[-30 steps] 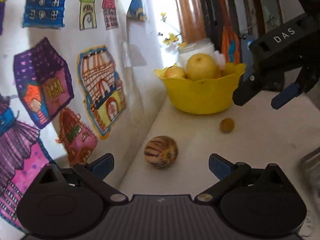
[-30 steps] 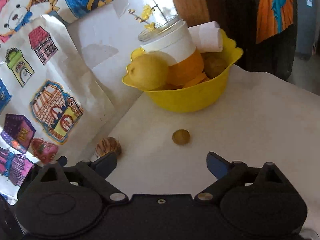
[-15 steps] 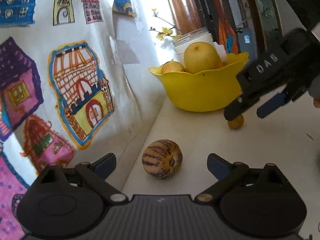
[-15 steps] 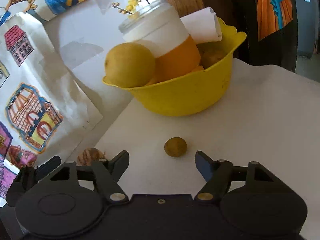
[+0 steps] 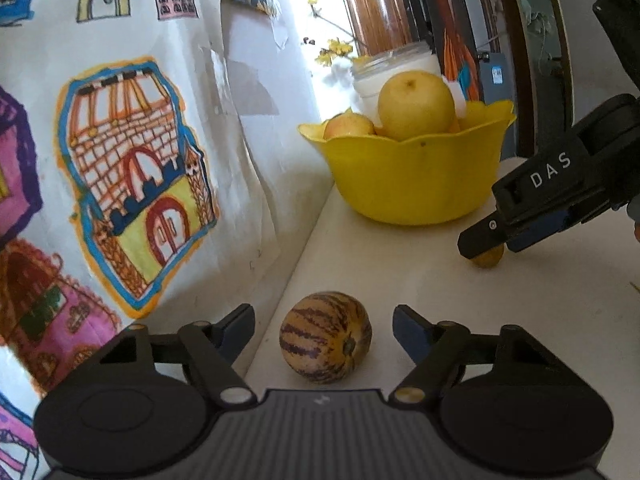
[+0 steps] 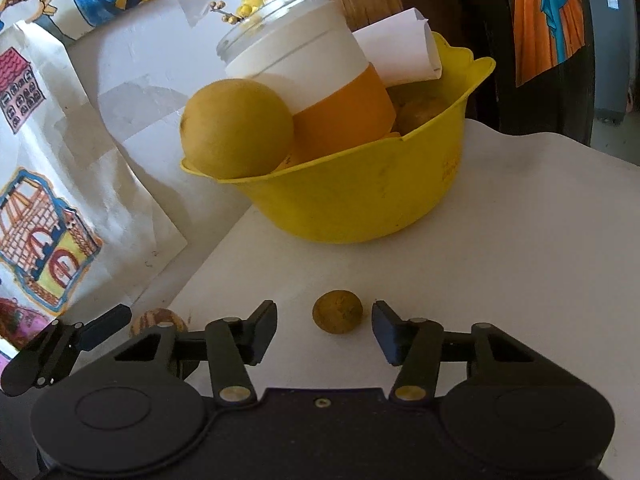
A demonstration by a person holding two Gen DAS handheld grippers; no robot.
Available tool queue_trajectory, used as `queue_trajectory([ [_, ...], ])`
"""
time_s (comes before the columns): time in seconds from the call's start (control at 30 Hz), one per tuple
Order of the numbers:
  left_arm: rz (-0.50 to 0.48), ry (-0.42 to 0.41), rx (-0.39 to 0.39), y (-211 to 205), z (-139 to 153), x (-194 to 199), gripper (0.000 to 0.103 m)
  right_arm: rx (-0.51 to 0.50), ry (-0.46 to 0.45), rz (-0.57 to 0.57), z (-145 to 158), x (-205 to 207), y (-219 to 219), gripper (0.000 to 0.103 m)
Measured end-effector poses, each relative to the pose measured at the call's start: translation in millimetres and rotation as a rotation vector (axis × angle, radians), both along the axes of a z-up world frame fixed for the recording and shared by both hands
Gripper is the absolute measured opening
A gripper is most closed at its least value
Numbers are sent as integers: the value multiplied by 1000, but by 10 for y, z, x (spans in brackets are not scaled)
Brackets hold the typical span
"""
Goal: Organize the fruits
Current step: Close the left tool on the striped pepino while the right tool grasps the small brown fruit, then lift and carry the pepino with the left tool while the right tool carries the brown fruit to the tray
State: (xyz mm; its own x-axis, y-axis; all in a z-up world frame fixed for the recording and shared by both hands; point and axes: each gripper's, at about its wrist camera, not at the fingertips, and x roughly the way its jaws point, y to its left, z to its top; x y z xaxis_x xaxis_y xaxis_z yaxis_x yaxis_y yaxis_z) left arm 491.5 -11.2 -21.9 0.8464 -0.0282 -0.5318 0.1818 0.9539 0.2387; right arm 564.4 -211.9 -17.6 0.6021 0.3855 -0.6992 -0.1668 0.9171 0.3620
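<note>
The left gripper [image 5: 324, 330] has its jaws on either side of a striped melon [image 5: 326, 337] that lies on the white table [image 5: 400, 272]. The jaws have just been closing, but a gap shows on each side between pad and fruit, so nothing is clamped yet. The gripper's own body cuts off the near underside of the melon. In the right wrist view only the top of the melon [image 6: 159, 319] peeks above the gripper's linkage.

The right gripper [image 6: 324, 328] straddles a small brown fruit [image 6: 338, 311] on the table. Its jaws have also just been closing; in its own view the pads stand just clear of the fruit on both sides, not pressing. From the left wrist view one black finger [image 5: 486, 234] covers most of that fruit [image 5: 489, 258], so contact cannot be judged there.

Farther back stands a yellow bowl [image 6: 360, 204], well apart from both loose fruits. It holds a large yellow pear [image 6: 236, 128], a white-and-orange cup [image 6: 320, 92] and rolled white paper [image 6: 396, 52]; a brownish fruit [image 6: 420, 114] behind the cup is largely hidden by the rim. A glass jar [image 6: 264, 20] behind the bowl is mostly blocked. Painted paper houses [image 5: 136, 184] cover the wall on the left, cut off by the frame.
</note>
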Motion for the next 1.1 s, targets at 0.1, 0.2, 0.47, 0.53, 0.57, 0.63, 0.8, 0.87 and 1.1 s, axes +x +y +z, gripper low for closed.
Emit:
queue_trajectory([
  [0.1, 9, 16, 20, -18, -24, 34, 77, -10, 3, -9, -40, 2, 15, 48],
  [0.2, 9, 20, 25, -19, -38, 39, 76, -22, -10, -13, -55, -27, 39, 47],
  [0.47, 33, 44, 30, -13, -68, 135, 66, -67, -36, -39, -79, -32, 86, 31],
  [0.53, 43, 51, 23, -7, -76, 152, 66, -73, -44, -46, -84, -46, 87, 31],
  [0.57, 42, 58, 23, -5, -86, 165, 64, -76, -47, -49, -86, -50, 89, 31],
  [0.63, 42, 66, 8, 15, -93, 187, 61, -78, -53, -60, -100, -42, 120, 31],
  [0.8, 52, 78, -26, 68, -98, 213, 54, -65, -49, -64, -95, -48, 99, 31],
  [0.87, 61, 76, -23, 70, -98, 212, 54, -60, -44, -65, -90, -60, 87, 31],
  [1.1, 62, 70, -6, 31, -94, 208, 54, -72, -51, -69, -81, -134, 132, 31],
])
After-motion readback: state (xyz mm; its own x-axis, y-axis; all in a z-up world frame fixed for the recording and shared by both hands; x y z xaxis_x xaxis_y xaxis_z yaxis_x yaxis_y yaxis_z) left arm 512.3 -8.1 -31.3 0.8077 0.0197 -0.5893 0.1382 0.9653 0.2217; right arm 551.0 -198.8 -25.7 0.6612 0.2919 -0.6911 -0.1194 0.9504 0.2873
